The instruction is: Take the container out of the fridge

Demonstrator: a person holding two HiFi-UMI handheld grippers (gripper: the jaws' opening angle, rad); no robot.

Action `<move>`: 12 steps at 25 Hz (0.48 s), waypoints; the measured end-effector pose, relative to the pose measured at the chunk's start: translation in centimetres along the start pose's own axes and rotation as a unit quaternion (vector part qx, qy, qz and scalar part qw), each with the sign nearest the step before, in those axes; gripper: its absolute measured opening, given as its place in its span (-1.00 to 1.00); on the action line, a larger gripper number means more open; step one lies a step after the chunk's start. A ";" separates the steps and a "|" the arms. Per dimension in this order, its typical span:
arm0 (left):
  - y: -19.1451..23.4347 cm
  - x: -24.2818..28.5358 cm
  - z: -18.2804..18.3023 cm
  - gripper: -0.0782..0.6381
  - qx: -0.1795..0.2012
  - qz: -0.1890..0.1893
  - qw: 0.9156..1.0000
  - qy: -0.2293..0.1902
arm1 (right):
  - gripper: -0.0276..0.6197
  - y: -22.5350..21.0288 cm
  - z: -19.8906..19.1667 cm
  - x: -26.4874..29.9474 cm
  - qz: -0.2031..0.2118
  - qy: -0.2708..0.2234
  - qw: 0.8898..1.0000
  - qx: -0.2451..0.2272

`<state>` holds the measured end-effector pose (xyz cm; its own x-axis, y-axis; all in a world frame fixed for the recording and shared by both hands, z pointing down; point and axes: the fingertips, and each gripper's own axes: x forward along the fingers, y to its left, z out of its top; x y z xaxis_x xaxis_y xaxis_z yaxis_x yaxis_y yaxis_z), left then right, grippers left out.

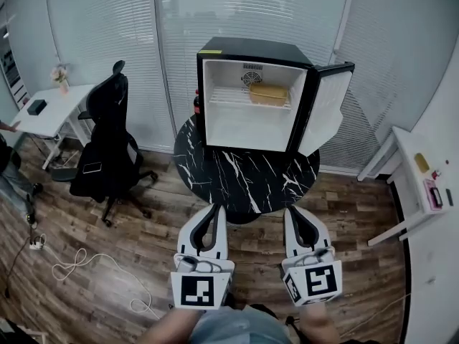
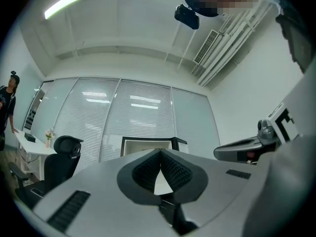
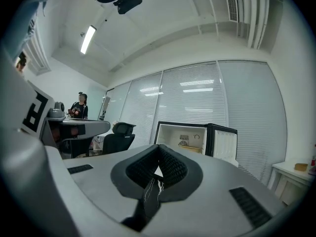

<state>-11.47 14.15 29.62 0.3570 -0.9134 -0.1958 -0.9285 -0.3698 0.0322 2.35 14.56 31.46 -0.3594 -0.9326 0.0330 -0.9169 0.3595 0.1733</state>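
At the far left edge of the head view I see a person beside the left white desk, which carries a dark box and some flowers. Next comes a black chair, with a pale cable looping over the wood floor below it.

My left gripper hangs low in the picture, near me and well apart from the fridge. Its fingers are clenched tip to tip with nothing between them.

Beyond it stands the round black marble desk, and the fridge sits on its far side. The door is swung wide open to the right. The container, yellowish and flat, lies on the wire shelf in the upper part of the fridge, toward the right, under the fan at the back wall. Neither gripper touches it. In the right gripper view it shows as a small pale block inside the open fridge, above and beyond the fingertips.

My right gripper sits level with the left one, just beside it and equally short of the desk. Its fingers are also clenched and hold nothing.

Farthest right is the right white desk with a few small items on it.
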 end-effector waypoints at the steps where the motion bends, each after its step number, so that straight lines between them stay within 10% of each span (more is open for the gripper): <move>1: 0.1 0.6 -0.4 -0.74 -0.001 -0.004 1.000 0.002 | -0.88 -0.3 -0.3 0.5 -0.003 0.003 1.000 0.001; 12: -1.7 8.0 -4.9 -0.74 0.008 -0.038 0.999 0.035 | -0.88 -5.8 -3.9 4.9 -0.026 0.022 0.999 0.020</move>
<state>-6.56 6.62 32.76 0.4318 -0.8928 -0.1282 -0.9000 -0.4359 0.0036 6.65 7.81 34.48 -0.3041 -0.9502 0.0684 -0.9405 0.3109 0.1374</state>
